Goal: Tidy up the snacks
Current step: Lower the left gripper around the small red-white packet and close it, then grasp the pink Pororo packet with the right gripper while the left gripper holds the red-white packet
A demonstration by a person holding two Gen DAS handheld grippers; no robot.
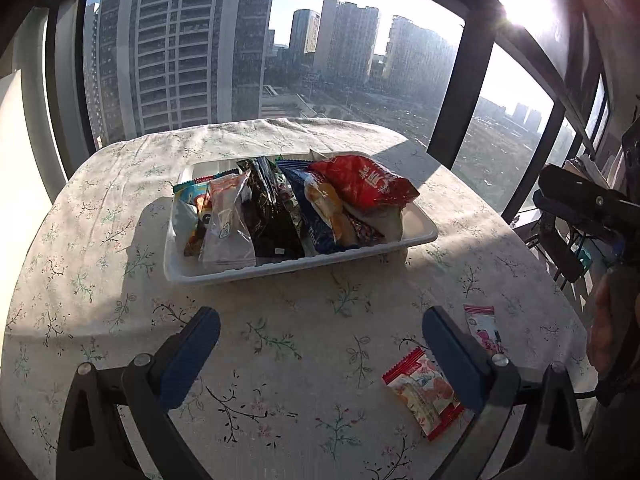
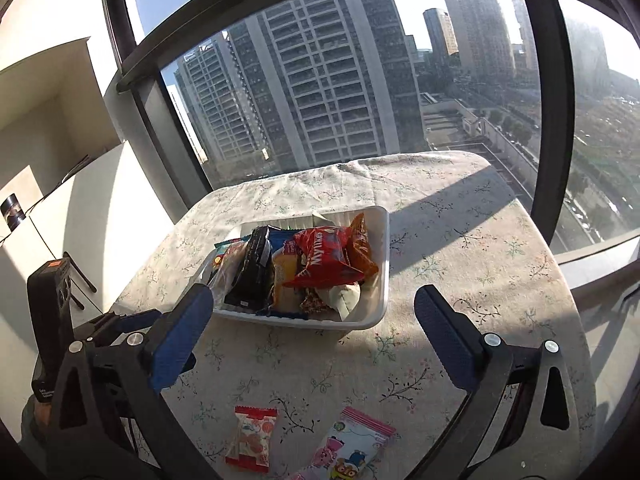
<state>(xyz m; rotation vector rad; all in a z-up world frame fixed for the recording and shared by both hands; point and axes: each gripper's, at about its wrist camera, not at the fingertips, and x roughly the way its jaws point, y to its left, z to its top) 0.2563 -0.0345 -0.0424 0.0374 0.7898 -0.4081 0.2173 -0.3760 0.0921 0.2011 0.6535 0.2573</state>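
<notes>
A white tray stands mid-table, packed with several snack packets, a red bag on top. Two packets lie loose on the floral cloth near the front: a red-edged one and a pink cartoon one. My left gripper is open, nothing between its blue pads, short of the tray. My right gripper is open and empty too, above the cloth with the loose packets just below it.
A round table with a floral cloth stands against tall windows. The other gripper shows at the far right edge of the left view and at the left edge of the right view. A white cabinet is on the left.
</notes>
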